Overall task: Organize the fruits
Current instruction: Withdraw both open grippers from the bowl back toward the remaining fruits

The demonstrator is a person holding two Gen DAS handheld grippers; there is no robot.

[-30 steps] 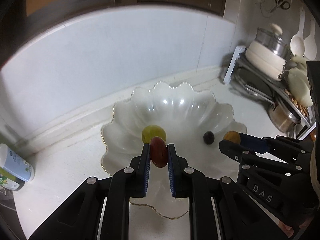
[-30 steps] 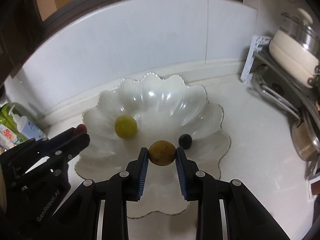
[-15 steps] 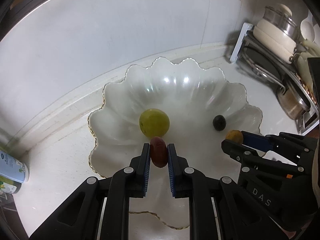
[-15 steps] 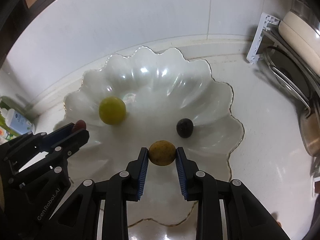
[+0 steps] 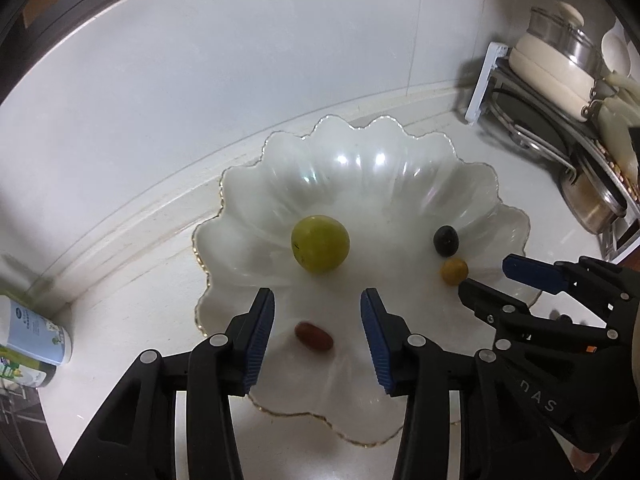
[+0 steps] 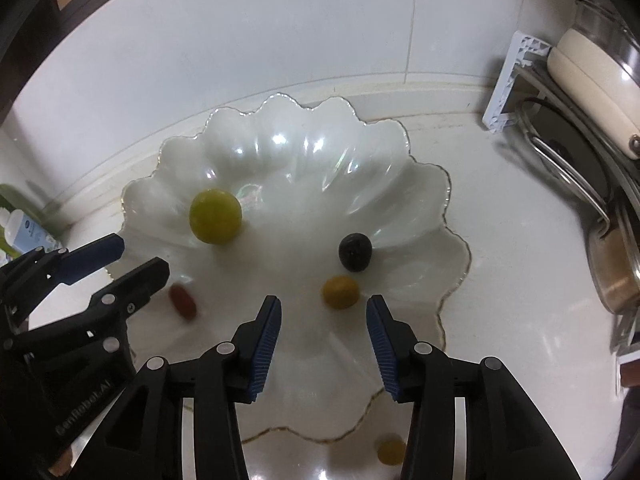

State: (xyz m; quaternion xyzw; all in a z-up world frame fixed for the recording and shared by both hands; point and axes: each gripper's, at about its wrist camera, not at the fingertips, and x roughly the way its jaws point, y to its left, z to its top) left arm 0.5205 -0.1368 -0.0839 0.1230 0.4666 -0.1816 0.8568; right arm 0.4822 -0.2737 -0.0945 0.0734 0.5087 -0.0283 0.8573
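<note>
Both grippers hang over a scalloped glass bowl on a glossy white counter backed by white tile. The left gripper is opening, the red date lying loose below its jaws; the right gripper is opening above the orange fruit. Beyond lie a dark plum and a green fruit. A small yellow fruit is half hidden by a finger.

Your left gripper has matte black plastic fingers with ribbed blue pads and round silver screws at the joints. Your right gripper is built the same. Its side reads "DAS" in pale lettering; the left gripper's side carries a "GenRobot.AI" mark.
</note>
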